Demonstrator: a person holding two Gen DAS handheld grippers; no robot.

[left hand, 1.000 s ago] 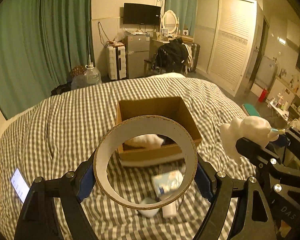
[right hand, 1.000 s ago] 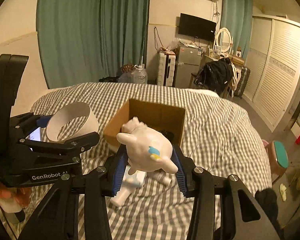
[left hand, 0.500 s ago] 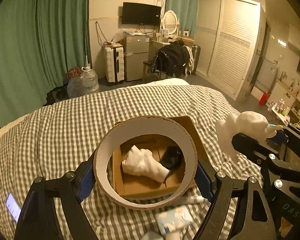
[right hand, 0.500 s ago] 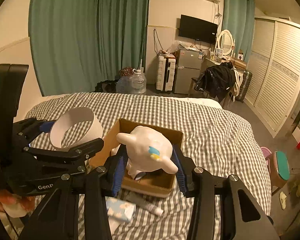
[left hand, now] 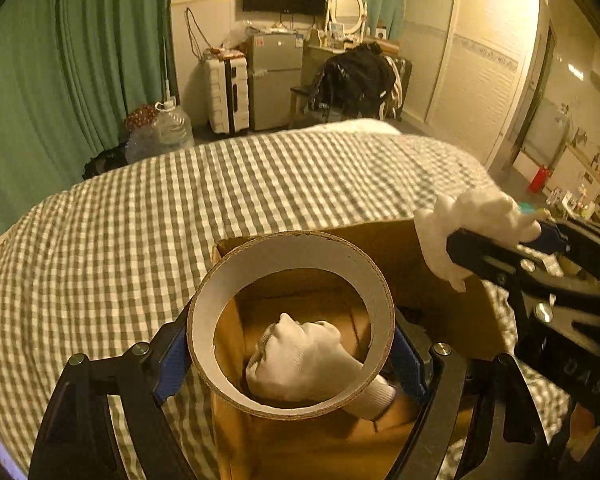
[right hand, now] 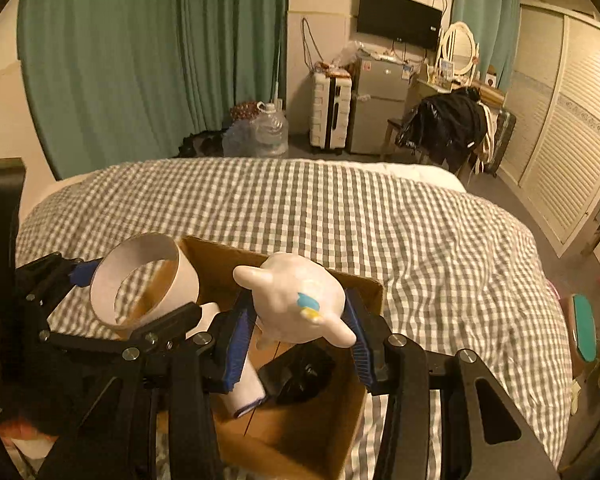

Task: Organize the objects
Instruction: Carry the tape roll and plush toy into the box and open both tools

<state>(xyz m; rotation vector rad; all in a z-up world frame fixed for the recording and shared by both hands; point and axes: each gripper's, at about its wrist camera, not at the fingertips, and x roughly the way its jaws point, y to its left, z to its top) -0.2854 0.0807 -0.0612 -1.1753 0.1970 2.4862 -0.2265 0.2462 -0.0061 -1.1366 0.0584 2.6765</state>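
My left gripper is shut on a wide cardboard tape ring and holds it above the left part of an open cardboard box on the bed. The ring also shows in the right wrist view. My right gripper is shut on a white toy figure with a blue and yellow mark, above the box. The toy shows in the left wrist view. Inside the box lie a white glove and a black object.
The box stands on a bed with a grey checked cover. Beyond the bed are green curtains, a water jug, a suitcase, a small fridge and a chair with dark clothes.
Both grippers have moved forward over the bed; the box is now right under them and fills the lower view. The small items in front of the box have passed out of view.
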